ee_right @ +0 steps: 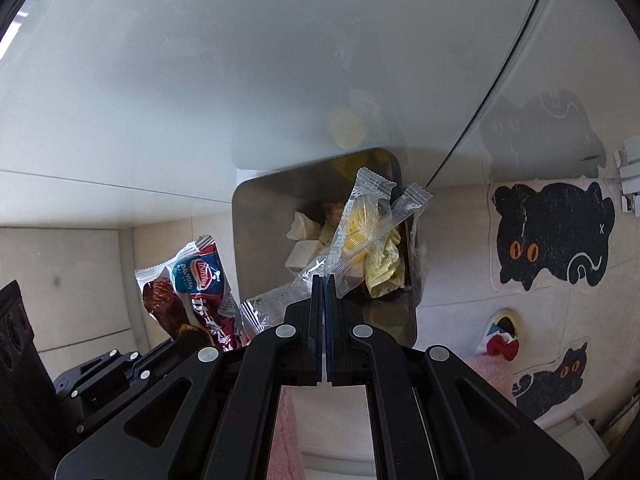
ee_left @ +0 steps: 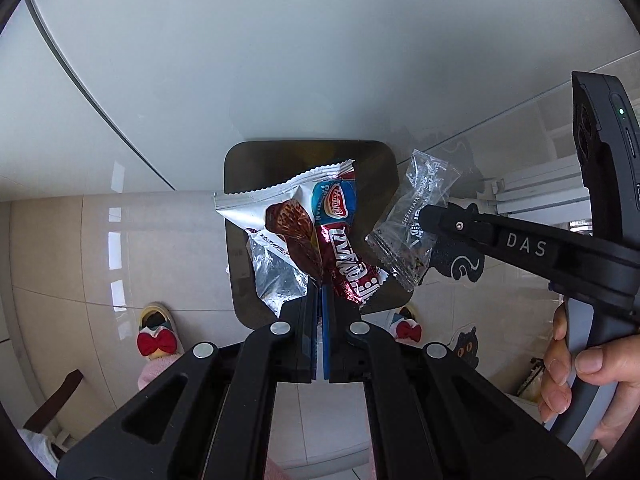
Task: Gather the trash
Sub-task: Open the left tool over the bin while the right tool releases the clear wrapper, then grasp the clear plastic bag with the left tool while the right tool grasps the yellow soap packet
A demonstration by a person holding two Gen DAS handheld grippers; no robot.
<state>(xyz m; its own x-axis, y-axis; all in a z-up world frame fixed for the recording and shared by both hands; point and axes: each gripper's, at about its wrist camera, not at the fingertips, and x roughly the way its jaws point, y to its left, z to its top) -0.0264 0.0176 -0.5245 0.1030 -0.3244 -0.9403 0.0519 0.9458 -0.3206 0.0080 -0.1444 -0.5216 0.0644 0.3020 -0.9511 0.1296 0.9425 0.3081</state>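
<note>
My left gripper (ee_left: 321,285) is shut on a red, white and blue snack wrapper (ee_left: 320,232) and holds it over the open dark trash bin (ee_left: 376,160). My right gripper (ee_right: 324,277) is shut on a clear plastic wrapper (ee_right: 360,224) and holds it over the same bin (ee_right: 272,216), which holds crumpled paper and other wrappers. The right gripper (ee_left: 424,216) with its clear wrapper (ee_left: 412,216) also shows in the left wrist view at the bin's right edge. The snack wrapper (ee_right: 192,288) shows at lower left in the right wrist view.
The bin stands on a tiled floor against a pale grey cabinet front (ee_left: 280,60). A black cat-shaped mat (ee_right: 552,232) lies to the right of the bin. Slippers with red bows (ee_left: 156,340) are on the floor below. A hand (ee_left: 580,372) holds the right gripper's handle.
</note>
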